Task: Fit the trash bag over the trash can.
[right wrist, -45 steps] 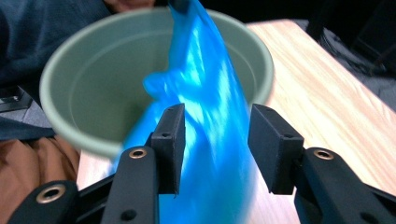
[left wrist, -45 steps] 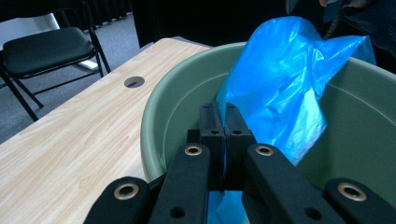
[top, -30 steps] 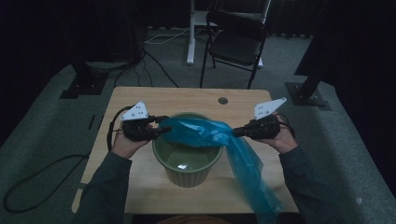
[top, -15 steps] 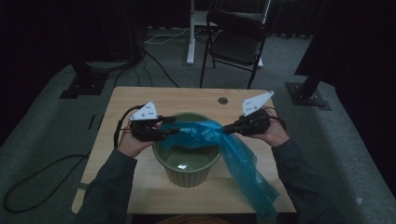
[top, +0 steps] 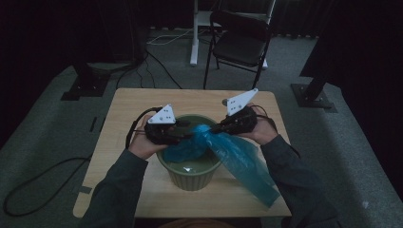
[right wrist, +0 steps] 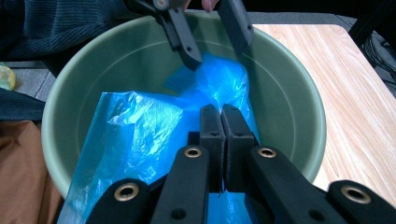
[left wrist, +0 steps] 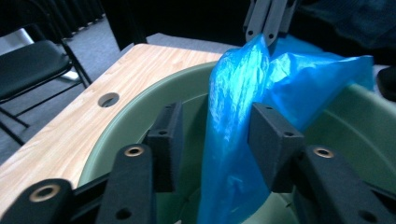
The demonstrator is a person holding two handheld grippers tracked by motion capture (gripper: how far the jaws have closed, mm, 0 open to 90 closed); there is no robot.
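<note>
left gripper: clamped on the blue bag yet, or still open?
Open. In the left gripper view the left gripper has its jaws apart, having just narrowed; the blue bag hangs between them, clear of one pad, over the green bucket.

My high camera looks forward and down on the table point(top: 142, 102). Both gripper cameras sit close, facing each other across the shared green bucket point(right wrist: 299, 93).

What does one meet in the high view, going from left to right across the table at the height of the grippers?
Left gripper → green pot → right gripper → round hole in the table top is left out, since it lies farther back.
</note>
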